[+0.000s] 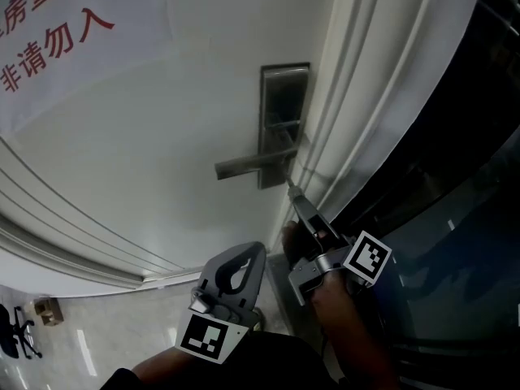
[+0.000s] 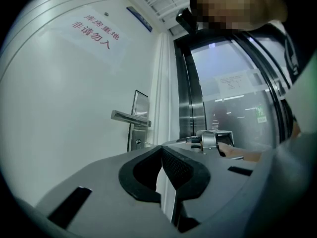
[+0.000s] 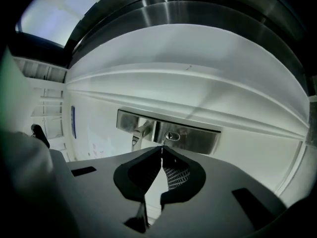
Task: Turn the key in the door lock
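Observation:
A steel lock plate (image 1: pixel 283 120) with a lever handle (image 1: pixel 252 166) sits on the white door (image 1: pixel 146 153). My right gripper (image 1: pixel 297 199) reaches up to the plate's lower end, shut on a thin key (image 1: pixel 289 185). In the right gripper view the key's tip (image 3: pixel 161 148) pokes out of the closed jaws just short of the keyhole (image 3: pixel 172 136). My left gripper (image 1: pixel 255 250) hangs lower and left of it, shut and holding nothing. In the left gripper view, past my left gripper (image 2: pixel 162 148), stand the handle (image 2: pixel 130 117), the keyhole (image 2: pixel 138 143) and the right gripper's body (image 2: pixel 210 141).
A paper sign with red characters (image 1: pixel 57 31) is stuck on the door's upper left. The white door frame (image 1: pixel 366 96) runs right of the lock, with dark steel and glass panels (image 1: pixel 455 218) beyond. Glossy floor with small objects (image 1: pixel 49 311) shows at lower left.

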Available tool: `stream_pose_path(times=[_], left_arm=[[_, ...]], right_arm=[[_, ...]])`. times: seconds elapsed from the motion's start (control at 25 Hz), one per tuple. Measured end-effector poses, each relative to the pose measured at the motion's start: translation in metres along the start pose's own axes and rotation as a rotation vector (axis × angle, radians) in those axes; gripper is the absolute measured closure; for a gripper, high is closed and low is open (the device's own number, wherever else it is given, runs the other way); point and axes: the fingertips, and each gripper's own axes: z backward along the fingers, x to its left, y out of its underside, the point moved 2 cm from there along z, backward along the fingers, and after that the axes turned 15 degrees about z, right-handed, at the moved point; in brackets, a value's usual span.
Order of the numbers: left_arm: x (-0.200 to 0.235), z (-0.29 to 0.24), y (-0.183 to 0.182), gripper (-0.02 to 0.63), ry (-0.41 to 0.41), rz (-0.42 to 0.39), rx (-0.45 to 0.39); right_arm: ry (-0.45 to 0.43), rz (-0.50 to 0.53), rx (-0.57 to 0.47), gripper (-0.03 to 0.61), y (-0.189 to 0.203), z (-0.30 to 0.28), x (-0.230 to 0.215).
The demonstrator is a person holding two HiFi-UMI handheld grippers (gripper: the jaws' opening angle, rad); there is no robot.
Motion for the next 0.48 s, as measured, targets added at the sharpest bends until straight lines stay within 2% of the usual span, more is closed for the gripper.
stream_pose_path(times=[0.48], left_arm=[[0.012,-0.014,-0.001,0.606,0.001,0.000,0.010]], right_arm=[[0.009,-0.002,0.020,0.560,-0.001,-0.023,-0.010]])
